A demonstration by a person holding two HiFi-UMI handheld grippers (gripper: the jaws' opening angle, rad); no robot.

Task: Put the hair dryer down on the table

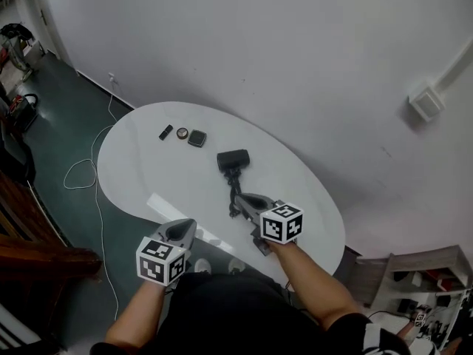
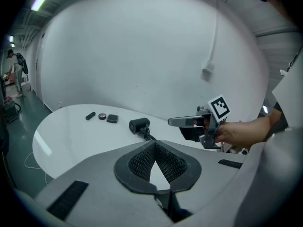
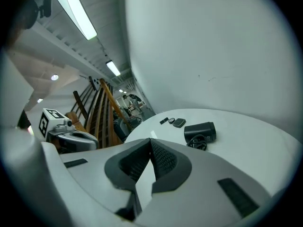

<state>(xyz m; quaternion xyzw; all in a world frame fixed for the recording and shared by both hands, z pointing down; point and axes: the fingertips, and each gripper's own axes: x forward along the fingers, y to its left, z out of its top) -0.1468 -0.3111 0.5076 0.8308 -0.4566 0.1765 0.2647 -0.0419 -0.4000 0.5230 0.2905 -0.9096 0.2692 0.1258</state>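
The black hair dryer (image 1: 233, 159) lies on its side on the white oval table (image 1: 148, 168), its cord (image 1: 235, 194) bunched toward the front edge. It also shows in the left gripper view as the hair dryer (image 2: 138, 125) and in the right gripper view as the hair dryer (image 3: 200, 131). My right gripper (image 1: 247, 200) hovers just short of the cord, shut and holding nothing, jaws meeting at the tips (image 3: 150, 141). My left gripper (image 1: 181, 231) hangs at the table's front edge, also shut and holding nothing (image 2: 155, 143).
A small black stick (image 1: 165, 132), a round item (image 1: 182, 133) and a dark square case (image 1: 196, 138) sit at the table's far left. A white cable (image 1: 92, 176) trails over the green floor. Wooden railings (image 1: 29, 257) stand at the left.
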